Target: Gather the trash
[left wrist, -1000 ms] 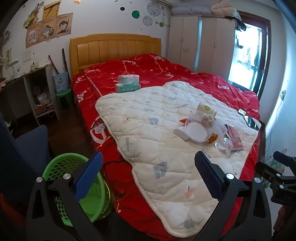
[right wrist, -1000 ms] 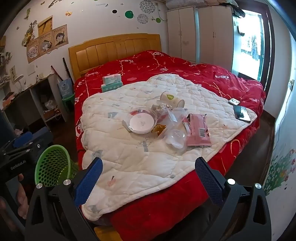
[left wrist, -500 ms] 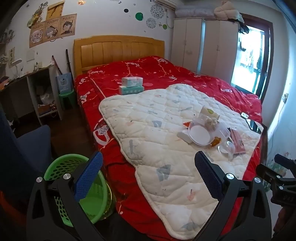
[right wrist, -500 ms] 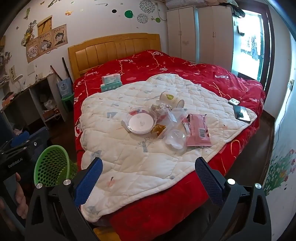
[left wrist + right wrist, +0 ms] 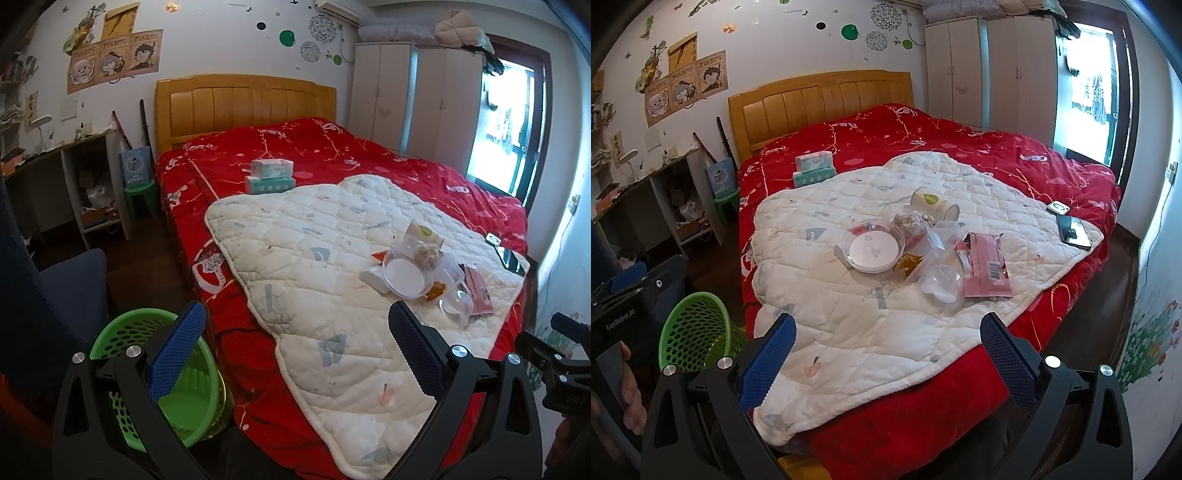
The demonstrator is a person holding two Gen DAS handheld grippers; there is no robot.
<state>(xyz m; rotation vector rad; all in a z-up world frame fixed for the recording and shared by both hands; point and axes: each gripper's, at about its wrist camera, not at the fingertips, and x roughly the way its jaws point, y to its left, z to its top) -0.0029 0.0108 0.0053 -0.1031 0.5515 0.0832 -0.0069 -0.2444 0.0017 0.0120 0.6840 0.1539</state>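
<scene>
In the right wrist view, the lower left of the frame holds the green basket [image 5: 696, 330], standing on the floor just beside the bed [image 5: 997, 155]; it sits there, I judge, as the bin within easy reach for whatever comes off the bed. At the far left edge the left hand-held gripper [image 5: 291, 343] shows only as a dark body gripped by a hand [image 5: 626, 391]; its own view shows its blue pads spread wide, released and holding nothing.

Toward the centre, the trash lies bunched on the white quilt [image 5: 820, 321]: a clear plastic bowl [image 5: 873, 249], a crumpled wrapper, an orange scrap [image 5: 907, 262], a tipped paper cup [image 5: 929, 203] and a clear dome lid [image 5: 940, 284]. Right of these, touching the heap, lies a pink packet [image 5: 986, 267].

Further right, a phone [image 5: 1073, 230] rests near the quilt's edge, apart from the heap and probably not trash.

At the bottom of the frame the right hand-held gripper [image 5: 886, 343] is also spread open and empty, aimed at the pile but well short of it; collecting seems not yet begun.
</scene>
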